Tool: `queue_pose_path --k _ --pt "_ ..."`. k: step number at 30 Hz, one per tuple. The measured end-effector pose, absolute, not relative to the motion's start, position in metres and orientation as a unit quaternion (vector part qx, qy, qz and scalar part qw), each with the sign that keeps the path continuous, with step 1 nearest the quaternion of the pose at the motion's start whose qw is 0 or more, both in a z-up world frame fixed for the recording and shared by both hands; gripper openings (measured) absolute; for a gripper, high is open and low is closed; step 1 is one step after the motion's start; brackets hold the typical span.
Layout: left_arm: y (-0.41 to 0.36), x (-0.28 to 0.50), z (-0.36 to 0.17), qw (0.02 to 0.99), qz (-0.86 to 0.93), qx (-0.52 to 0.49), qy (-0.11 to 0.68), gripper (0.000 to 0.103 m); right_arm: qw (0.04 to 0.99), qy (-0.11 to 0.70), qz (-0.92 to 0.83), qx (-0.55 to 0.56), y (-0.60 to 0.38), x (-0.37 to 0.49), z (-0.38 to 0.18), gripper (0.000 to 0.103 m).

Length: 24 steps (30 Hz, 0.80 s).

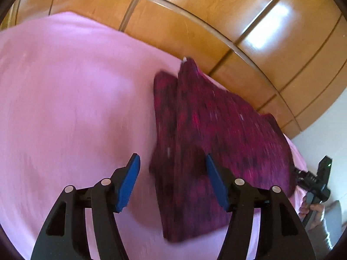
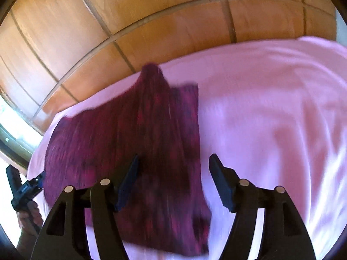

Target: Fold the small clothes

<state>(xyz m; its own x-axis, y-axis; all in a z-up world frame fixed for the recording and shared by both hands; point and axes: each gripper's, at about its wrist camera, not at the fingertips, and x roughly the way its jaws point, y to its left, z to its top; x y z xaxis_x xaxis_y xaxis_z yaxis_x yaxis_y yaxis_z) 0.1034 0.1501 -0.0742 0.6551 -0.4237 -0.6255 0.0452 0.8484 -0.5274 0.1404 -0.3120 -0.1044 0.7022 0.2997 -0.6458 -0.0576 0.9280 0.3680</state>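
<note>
The dark red knitted garment [image 1: 216, 134] lies flat on the pink bed sheet [image 1: 65, 108], between the two tools. Its long axis runs away from them, toward the wooden wardrobe [image 1: 238, 21]. The left tool [image 1: 172, 182] stands at its left edge and the right tool [image 2: 173, 183] at its right edge. Both are wide and hold nothing.

Both tongs, left [image 1: 172, 181] and right [image 2: 173, 181], gape, gripping nothing
</note>
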Motion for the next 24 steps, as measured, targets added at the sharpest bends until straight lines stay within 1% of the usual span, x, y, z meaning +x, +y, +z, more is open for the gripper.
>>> queue_pose_path --k 1,2,3,4,5,6,8,12,15,20,23,24 --pt "0.149 0.099 -0.077 0.875 -0.135 -0.247 0.393 0.061 0.906 0.377 0.099 0.163 -0.312 0.131 -0.110 0.062" --pt "0.147 0.098 -0.079 0.872 -0.138 -0.254 0.395 0.056 0.906 0.379 0.097 0.163 -0.311 0.123 -0.116 0.056" --pt "0.145 0.096 -0.082 0.869 -0.144 -0.261 0.395 0.042 0.908 0.376 0.091 0.161 -0.310 0.116 -0.119 0.054" --pt "0.142 0.096 -0.085 0.864 -0.154 -0.267 0.397 0.033 0.909 0.374 0.089 0.160 -0.309 0.113 -0.120 0.045" --pt "0.138 0.097 -0.087 0.862 -0.159 -0.269 0.399 0.020 0.909 0.373 0.089 0.163 -0.309 0.107 -0.121 0.032" --pt "0.135 0.098 -0.085 0.863 -0.157 -0.268 0.399 0.014 0.906 0.374 0.099 0.170 -0.308 0.103 -0.121 0.018" --pt "0.133 0.095 -0.078 0.863 -0.158 -0.271 0.395 0.012 0.913 0.367 0.095 0.152 -0.303 0.096 -0.110 0.014" --pt "0.144 0.082 -0.064 0.859 -0.171 -0.295 0.383 0.010 0.913 0.352 0.118 0.167 -0.299 0.072 -0.094 0.012" --pt "0.151 0.068 -0.056 0.857 -0.178 -0.297 0.383 0.010 0.908 0.358 0.138 0.169 -0.303 0.053 -0.090 0.012" --pt "0.160 0.033 -0.053 0.848 -0.182 -0.305 0.393 0.010 0.893 0.387 0.156 0.169 -0.307 0.021 -0.100 0.012" --pt "0.154 0.012 -0.058 0.847 -0.174 -0.286 0.413 0.010 0.885 0.408 0.150 0.165 -0.310 0.002 -0.112 0.012" --pt "0.152 0.008 -0.060 0.847 -0.171 -0.279 0.418 0.011 0.884 0.413 0.146 0.161 -0.310 0.000 -0.115 0.012"
